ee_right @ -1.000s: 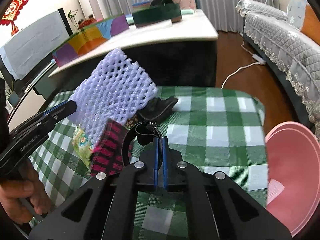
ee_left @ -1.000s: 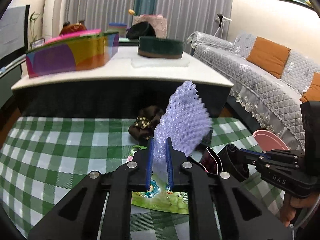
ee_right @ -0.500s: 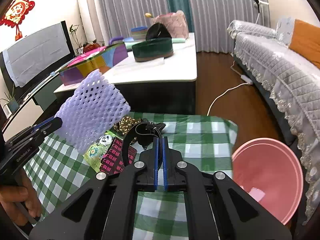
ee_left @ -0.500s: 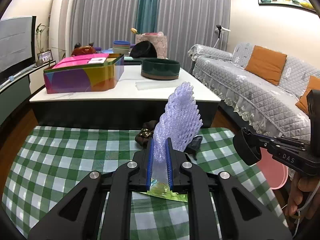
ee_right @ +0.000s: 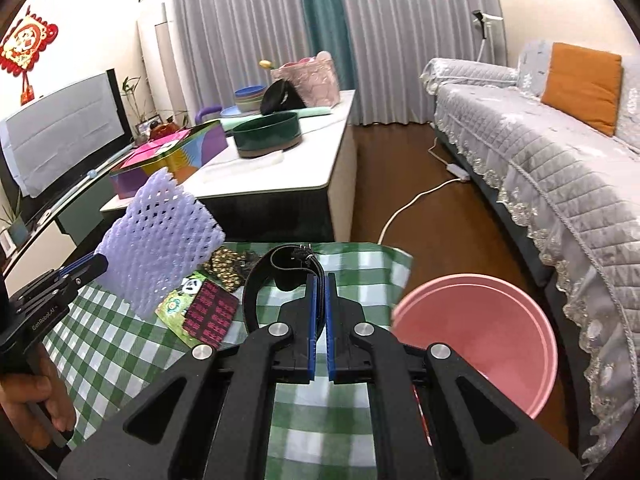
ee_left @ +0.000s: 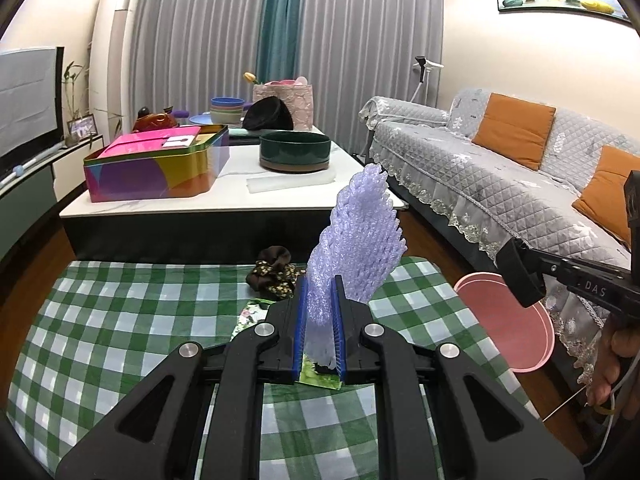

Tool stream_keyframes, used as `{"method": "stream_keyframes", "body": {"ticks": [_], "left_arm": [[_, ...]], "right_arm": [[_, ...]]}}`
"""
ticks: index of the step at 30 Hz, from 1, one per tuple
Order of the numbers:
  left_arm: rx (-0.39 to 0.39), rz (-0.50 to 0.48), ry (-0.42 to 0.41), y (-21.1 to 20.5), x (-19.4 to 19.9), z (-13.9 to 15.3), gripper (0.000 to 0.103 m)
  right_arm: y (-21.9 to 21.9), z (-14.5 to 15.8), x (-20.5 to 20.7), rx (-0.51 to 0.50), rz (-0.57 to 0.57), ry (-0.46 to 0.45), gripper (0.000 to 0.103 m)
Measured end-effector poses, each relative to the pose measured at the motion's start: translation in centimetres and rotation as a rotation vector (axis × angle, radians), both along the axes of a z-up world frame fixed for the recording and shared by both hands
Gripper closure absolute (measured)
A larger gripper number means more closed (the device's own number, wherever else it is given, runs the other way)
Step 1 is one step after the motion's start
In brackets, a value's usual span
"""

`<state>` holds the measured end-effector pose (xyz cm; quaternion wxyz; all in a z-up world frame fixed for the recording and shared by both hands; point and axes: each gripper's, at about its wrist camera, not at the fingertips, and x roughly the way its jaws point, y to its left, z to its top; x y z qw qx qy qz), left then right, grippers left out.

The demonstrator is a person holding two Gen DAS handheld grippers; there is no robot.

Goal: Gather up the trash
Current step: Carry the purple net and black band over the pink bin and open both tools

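Up front in the left wrist view, the left tongs [ee_left: 319, 316] clamp a lilac foam mesh sleeve [ee_left: 356, 240] that stands upright above the green checked tablecloth [ee_left: 120, 320]. Seen from the right wrist, the right tongs [ee_right: 320, 304] pinch a black zippered strap loop [ee_right: 256, 280], with the round pink plastic bin [ee_right: 500, 320] just beside the table on the floor.

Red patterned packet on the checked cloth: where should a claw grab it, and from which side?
Probably the free edge nearest the right wrist camera. The red patterned packet lies flat and thin, so pinch that edge from above, slightly tilted. Its far side rests on the green wrapper, so coming from there risks grabbing both.
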<state>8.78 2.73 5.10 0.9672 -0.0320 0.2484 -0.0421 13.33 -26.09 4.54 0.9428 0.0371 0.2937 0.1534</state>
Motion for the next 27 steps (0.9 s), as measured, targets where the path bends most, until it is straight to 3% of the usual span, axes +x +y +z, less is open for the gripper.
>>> {"method": "stream_keyframes", "body": {"ticks": [27], "left_arm": [[-0.008,-0.070,-0.006,-3.7,0.1,0.1,0.091]], "right_arm": [[-6.2,1.2,-1.1,-0.004,-0.139,-0.048,0.099]]}}
